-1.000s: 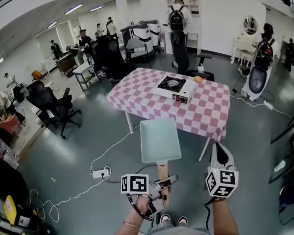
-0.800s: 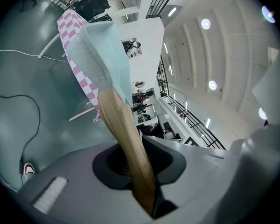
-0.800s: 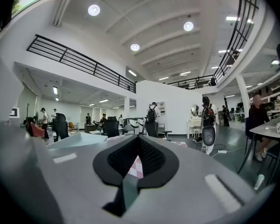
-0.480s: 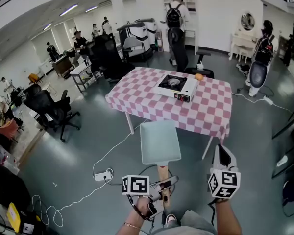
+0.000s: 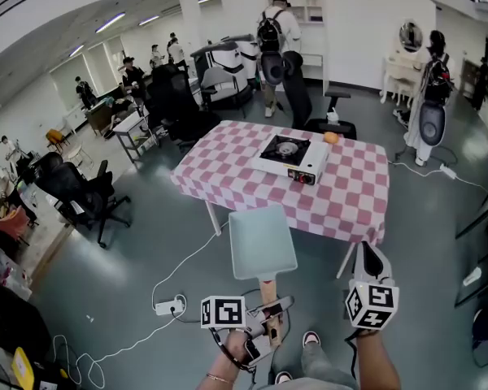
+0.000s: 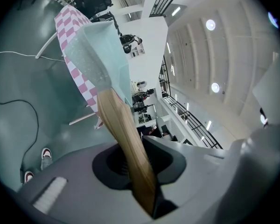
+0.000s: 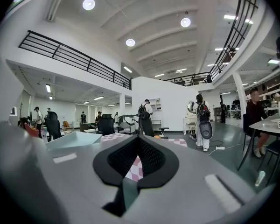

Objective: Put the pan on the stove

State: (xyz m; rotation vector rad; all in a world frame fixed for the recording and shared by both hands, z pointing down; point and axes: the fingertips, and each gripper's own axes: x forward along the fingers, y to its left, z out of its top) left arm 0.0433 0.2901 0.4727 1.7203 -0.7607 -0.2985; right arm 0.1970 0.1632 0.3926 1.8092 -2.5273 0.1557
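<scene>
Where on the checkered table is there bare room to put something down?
The table is bare left of the stove up to its left edge. The near strip between stove and front edge is bare too, as is the cloth right of the stove. Only the far edge by the orange is tighter.

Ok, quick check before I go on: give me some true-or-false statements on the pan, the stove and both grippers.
1. The left gripper is clamped on the wooden handle of the pan. True.
2. The pan sits on the stove. False: it is held in the air over the floor, short of the table.
3. The right gripper holds nothing. True.
4. The stove stands on the floor. False: it is on the checkered table.
5. A small orange thing lies on the table near the stove. True.
</scene>
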